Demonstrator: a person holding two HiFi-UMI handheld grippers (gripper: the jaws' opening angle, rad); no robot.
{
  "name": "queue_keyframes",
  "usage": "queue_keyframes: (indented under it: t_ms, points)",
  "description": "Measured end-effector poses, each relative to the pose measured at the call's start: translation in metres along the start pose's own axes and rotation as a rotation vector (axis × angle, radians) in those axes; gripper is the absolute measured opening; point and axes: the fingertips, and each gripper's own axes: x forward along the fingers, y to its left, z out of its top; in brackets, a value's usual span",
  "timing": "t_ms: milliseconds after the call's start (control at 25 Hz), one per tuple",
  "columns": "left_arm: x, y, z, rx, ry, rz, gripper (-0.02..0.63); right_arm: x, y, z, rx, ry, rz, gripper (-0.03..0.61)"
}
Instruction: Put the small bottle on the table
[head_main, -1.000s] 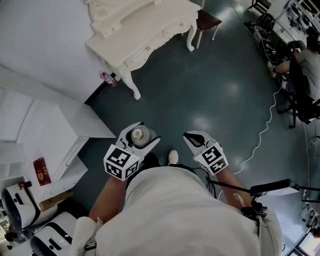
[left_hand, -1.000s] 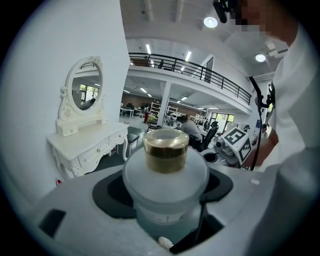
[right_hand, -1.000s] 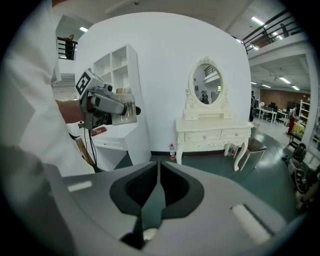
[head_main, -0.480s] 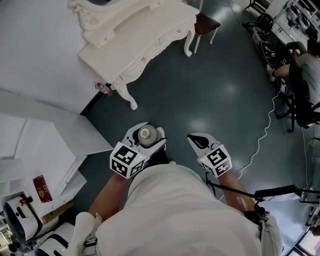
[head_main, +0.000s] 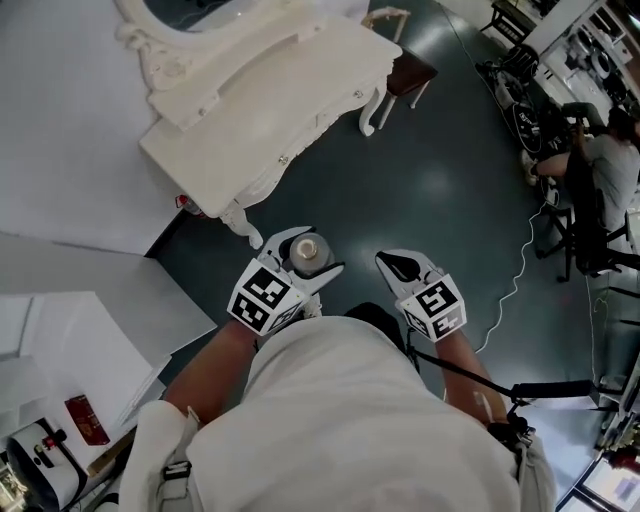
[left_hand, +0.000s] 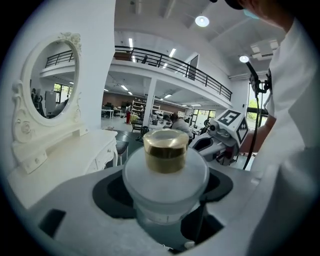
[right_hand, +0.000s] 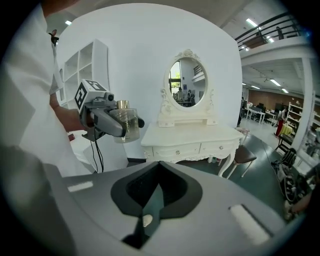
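Note:
A small frosted glass bottle (head_main: 305, 250) with a gold cap stands upright between the jaws of my left gripper (head_main: 306, 264), which is shut on its body. In the left gripper view the bottle (left_hand: 165, 172) fills the middle and the left gripper (left_hand: 165, 205) clasps it from both sides. My right gripper (head_main: 398, 268) hangs level beside it, shut and empty, its jaw tips meeting (right_hand: 159, 179). The right gripper view shows the held bottle (right_hand: 125, 125) at the left. The white dressing table (head_main: 260, 95) with an oval mirror stands ahead, its top (right_hand: 192, 136) bare.
A stool with a dark seat (head_main: 412, 72) stands at the table's right end. A white shelf unit (head_main: 80, 320) is at my left. A person (head_main: 605, 170) sits at desks far right. A white cable (head_main: 520, 270) trails over the dark floor.
The dressing table has come nearer and lower in the head view as the person walks toward it. Both grippers keep their pose, with the bottle still held in the left one.

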Motion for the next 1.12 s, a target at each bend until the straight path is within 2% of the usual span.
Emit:
queue_keyframes:
  t_ms: [200, 320, 560, 840, 1120]
  points:
    - [0.001, 0.025, 0.009, -0.037, -0.005, 0.020, 0.339, 0.017, -0.011, 0.020, -0.008, 0.008, 0.019, 0.002]
    - [0.020, 0.057, 0.014, -0.054, 0.006, 0.044, 0.339, 0.038, -0.039, 0.027, -0.003, 0.013, 0.044, 0.001]
    - [0.084, 0.126, 0.048, -0.098, 0.015, 0.134, 0.339, 0.075, -0.136, 0.049, -0.028, -0.009, 0.112, 0.002]
    - [0.165, 0.208, 0.130, -0.115, 0.027, 0.227, 0.339, 0.097, -0.274, 0.103, -0.065, -0.040, 0.171, 0.002]
    - [0.248, 0.273, 0.189, -0.158, -0.011, 0.332, 0.339, 0.101, -0.388, 0.092, -0.080, -0.020, 0.208, 0.002]
